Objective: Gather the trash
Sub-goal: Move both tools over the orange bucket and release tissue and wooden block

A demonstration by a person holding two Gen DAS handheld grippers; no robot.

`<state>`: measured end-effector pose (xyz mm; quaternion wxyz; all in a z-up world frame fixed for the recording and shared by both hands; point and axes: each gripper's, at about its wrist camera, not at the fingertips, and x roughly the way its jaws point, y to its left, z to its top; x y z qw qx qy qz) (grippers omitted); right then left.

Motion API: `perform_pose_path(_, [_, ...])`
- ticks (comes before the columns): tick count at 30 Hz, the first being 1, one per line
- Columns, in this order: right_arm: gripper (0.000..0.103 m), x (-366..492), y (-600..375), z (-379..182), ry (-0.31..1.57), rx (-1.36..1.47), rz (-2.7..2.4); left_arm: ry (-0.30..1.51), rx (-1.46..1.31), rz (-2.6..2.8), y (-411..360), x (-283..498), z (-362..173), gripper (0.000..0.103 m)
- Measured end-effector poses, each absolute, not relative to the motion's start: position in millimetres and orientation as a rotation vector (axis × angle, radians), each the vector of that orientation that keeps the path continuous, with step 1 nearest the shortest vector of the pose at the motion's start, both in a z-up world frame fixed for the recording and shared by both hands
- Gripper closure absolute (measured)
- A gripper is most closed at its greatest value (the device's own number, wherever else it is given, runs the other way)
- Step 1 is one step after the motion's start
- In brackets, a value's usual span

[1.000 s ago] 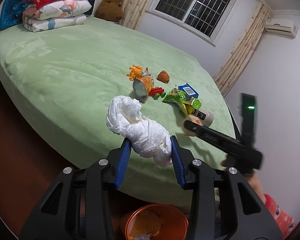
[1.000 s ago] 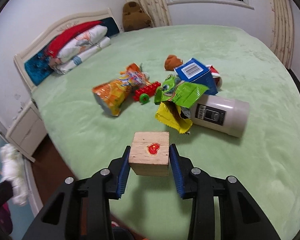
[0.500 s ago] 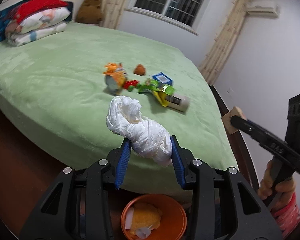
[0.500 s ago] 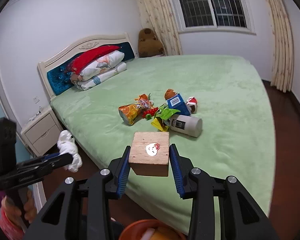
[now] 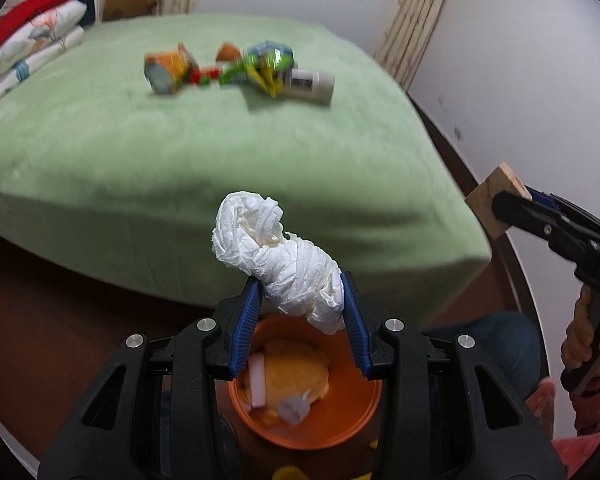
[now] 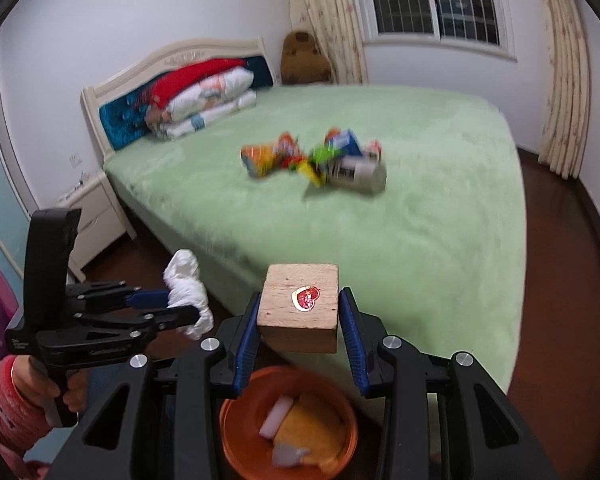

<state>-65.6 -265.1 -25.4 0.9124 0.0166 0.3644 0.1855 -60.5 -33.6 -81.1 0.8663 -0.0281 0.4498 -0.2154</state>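
Note:
My left gripper (image 5: 300, 312) is shut on a crumpled white tissue wad (image 5: 276, 256), held just above an orange bin (image 5: 352, 424) on the floor. The tissue wad also shows in the right wrist view (image 6: 188, 292). My right gripper (image 6: 300, 328) is shut on a wooden block (image 6: 300, 304) with a red heart sticker, above the same orange bin (image 6: 236, 432). The block shows at the right of the left wrist view (image 5: 488, 204). The bin holds a yellow lump and white scraps. More trash (image 6: 316, 160) lies in a pile mid-bed: an orange snack bag, green and yellow wrappers, a blue box, a white canister.
The green bed (image 6: 420, 208) fills the middle; its near edge is just behind the bin. Folded bedding (image 6: 204, 100) and a brown plush toy (image 6: 304, 58) lie at the headboard. A white nightstand (image 6: 96, 216) stands at the left. Dark wood floor surrounds the bed.
Both grippers have drawn back from the bed and dropped lower, each still holding its item. The orange bin now lies directly under both.

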Motion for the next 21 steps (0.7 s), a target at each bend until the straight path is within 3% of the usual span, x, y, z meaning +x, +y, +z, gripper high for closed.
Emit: perform_pose_path(21, [0.065, -55.9, -249.5, -212.8, 1.297, 0.044, 0.339, 1.446, -0.094, -0.394, -68.2, -51.5, -254.5, 0.063])
